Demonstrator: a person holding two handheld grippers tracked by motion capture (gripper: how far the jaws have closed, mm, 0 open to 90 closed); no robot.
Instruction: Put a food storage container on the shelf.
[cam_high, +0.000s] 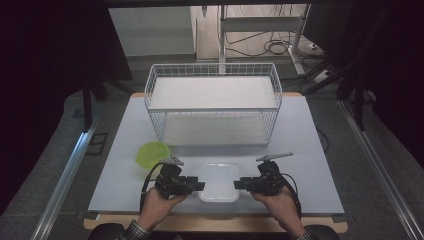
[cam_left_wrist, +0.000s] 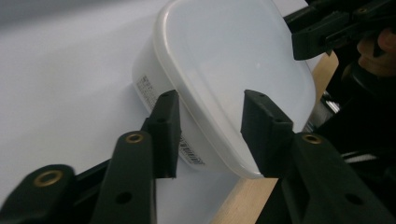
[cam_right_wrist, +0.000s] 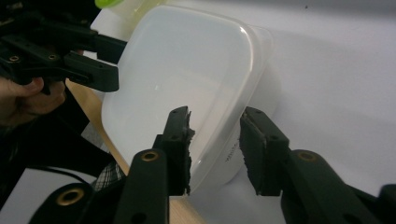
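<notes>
Your bench (cam_high: 125, 150) carries a white wire basket (cam_high: 213, 102) at the back, a green bowl (cam_high: 152, 153) front-left. The lidded white container (cam_high: 218, 182) sits at the front edge; your left gripper (cam_high: 199, 186) and right gripper (cam_high: 239, 184) fingers pinch its opposite ends.

I see small dark print on the side wall of the white lidded container (cam_left_wrist: 154, 88), with what looks like a barcode strip lower on that wall, though none of it is sharp enough to read. In the right gripper view, the same wall carries blurred, illegible print.
</notes>
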